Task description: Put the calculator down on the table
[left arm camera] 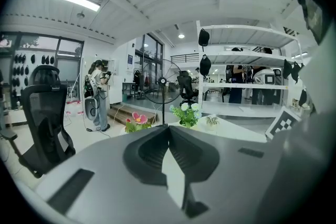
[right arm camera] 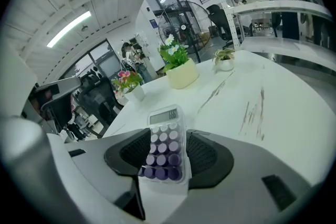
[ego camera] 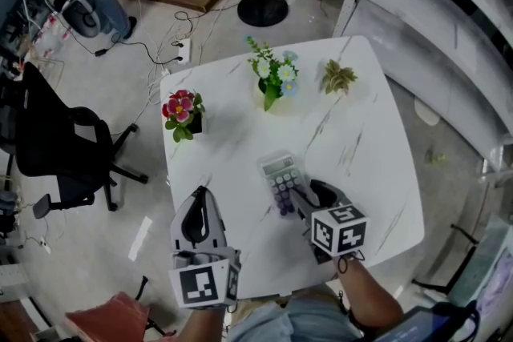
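Observation:
The calculator (ego camera: 280, 175), pale with purple keys, lies flat on the white marble table (ego camera: 365, 120), a little right of the middle near the front. My right gripper (ego camera: 293, 197) reaches down to its near end, jaws spread wide on either side of it. In the right gripper view the calculator (right arm camera: 165, 143) sits between the dark pads of the right gripper (right arm camera: 168, 135) and rests on the table, with no clear press from the pads. My left gripper (ego camera: 199, 195) hovers at the table's front left, jaws together and empty; the left gripper (left arm camera: 168, 128) shows its tips meeting.
A pot of red flowers (ego camera: 183, 114) stands at the table's left edge, a yellow pot with white and blue flowers (ego camera: 274, 84) at the back, a small plant (ego camera: 338, 78) beside it. A black office chair (ego camera: 56, 148) is left of the table, metal shelving (ego camera: 433, 12) on the right.

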### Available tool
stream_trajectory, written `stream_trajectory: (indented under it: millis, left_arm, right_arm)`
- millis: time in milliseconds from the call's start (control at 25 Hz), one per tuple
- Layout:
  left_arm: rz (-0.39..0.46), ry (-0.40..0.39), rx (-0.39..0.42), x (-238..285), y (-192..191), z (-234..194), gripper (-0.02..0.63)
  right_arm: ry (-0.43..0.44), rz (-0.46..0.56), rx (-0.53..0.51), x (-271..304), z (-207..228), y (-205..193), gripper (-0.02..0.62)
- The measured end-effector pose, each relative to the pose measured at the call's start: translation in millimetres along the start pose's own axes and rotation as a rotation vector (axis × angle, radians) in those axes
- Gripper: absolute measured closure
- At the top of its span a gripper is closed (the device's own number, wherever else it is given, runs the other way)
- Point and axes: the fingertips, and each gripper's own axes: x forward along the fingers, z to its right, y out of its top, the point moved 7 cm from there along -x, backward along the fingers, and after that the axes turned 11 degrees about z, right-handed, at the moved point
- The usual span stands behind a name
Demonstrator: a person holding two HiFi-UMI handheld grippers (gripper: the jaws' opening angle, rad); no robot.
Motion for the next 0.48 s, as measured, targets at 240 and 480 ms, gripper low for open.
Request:
stream_trajectory:
  millis: [240, 480]
  left_arm:
    - [0.074, 0.0, 0.001, -20, 33, 7, 0.598]
    - [0.206, -0.009, 0.007, -46, 89, 20, 0.598]
  right_arm:
    - [0.034, 0.145, -0.093, -32, -31, 47, 0.38]
    - [0.093, 0.374, -0.254, -85, -85, 113, 0.417]
